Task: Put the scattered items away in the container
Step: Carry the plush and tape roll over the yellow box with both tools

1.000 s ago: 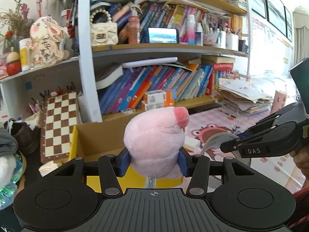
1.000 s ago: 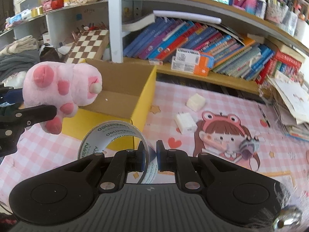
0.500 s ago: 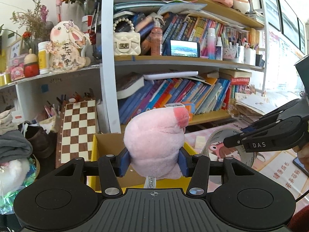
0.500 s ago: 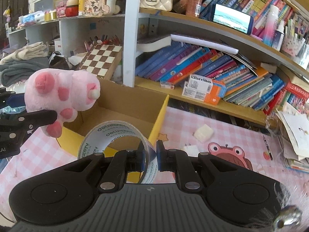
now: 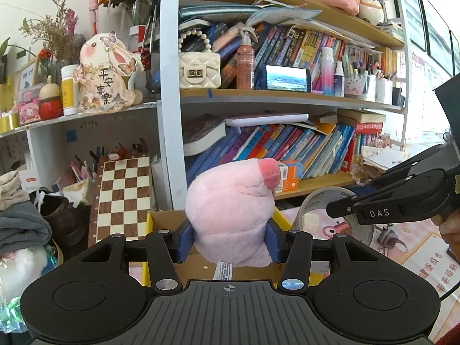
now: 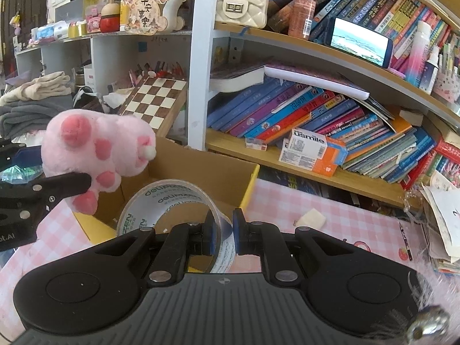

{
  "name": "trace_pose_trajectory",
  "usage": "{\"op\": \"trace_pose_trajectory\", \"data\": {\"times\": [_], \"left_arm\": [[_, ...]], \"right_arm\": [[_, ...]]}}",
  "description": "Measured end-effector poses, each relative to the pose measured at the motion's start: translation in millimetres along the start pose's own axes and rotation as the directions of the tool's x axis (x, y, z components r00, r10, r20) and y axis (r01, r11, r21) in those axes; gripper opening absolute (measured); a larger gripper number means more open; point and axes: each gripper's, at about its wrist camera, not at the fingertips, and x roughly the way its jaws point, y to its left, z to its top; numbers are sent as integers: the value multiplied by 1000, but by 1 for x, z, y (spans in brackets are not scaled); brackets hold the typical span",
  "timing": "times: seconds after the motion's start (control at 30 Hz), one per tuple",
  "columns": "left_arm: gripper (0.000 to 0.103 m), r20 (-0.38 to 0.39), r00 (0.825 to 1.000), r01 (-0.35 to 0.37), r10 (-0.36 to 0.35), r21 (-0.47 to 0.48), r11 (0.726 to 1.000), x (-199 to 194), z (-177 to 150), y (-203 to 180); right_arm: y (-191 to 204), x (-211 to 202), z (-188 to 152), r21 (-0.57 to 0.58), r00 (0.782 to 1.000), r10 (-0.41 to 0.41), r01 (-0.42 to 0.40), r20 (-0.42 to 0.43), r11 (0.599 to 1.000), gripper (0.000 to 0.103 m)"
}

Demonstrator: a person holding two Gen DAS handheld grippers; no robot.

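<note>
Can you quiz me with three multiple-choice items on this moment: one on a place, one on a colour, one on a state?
1. Where does the chessboard stand?
A. flat inside the box
B. leaning by the shelf post, beyond the box
C. on the top shelf

2. What colour is the outside of the cardboard box?
A. yellow
B. blue
C. white

3. What is the right gripper doing?
A. open over the box
B. shut on the plush toy
C. shut on the tape roll

Answers: 1 B, it tilts against the post behind the box. 2 A, its outer wall is yellow. 3 C, the pads pinch the roll's wall; the left gripper holds the pink plush toy.
</note>
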Motion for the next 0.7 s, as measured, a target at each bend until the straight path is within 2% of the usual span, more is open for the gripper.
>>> {"op": "trace_pose_trajectory", "data": {"times": [0.7], "left_arm": [[48,-73,997,-4,1,-39,999,55,-4,23]], "right_arm": [[-1,64,13,-1,996,37,-38,-86,999,11]]}}
